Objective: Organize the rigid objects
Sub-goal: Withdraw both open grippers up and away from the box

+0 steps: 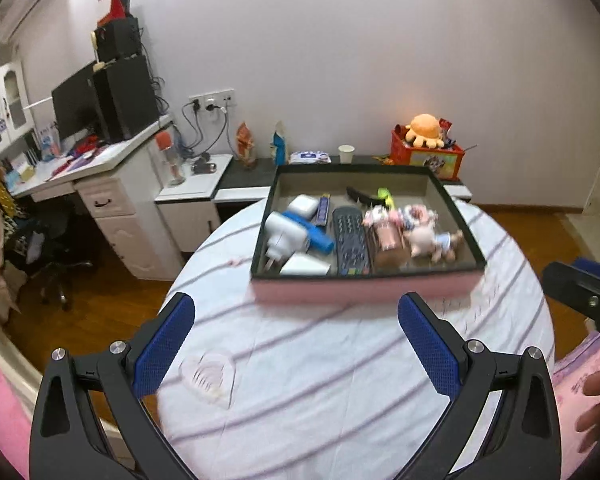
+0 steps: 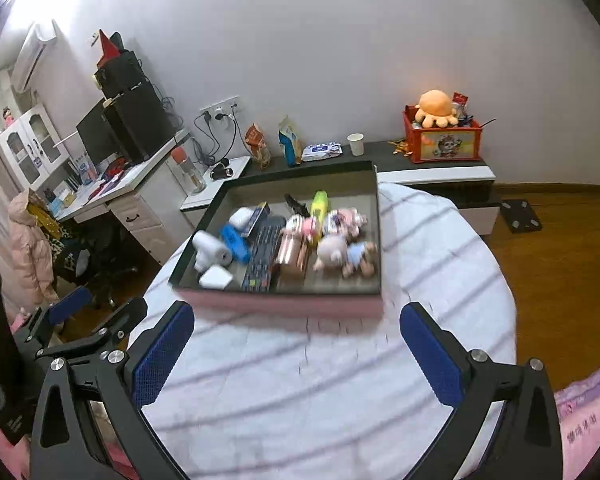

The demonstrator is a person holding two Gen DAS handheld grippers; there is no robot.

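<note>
Lying lengthwise front-to-back in the box (image 1: 364, 288), the remote (image 1: 350, 242); both tools (image 1: 296, 344) (image 2: 298, 350) spread, empty.

A round table (image 1: 340, 380) covered with a white cloth crossed by grey stripes carries a shallow pink-sided box (image 1: 364, 236) with a dark rim, set toward the table's far edge. On the cloth nearer than the box, off its left corner, lies a faint pink heart-shaped outline (image 1: 208, 376).
</note>
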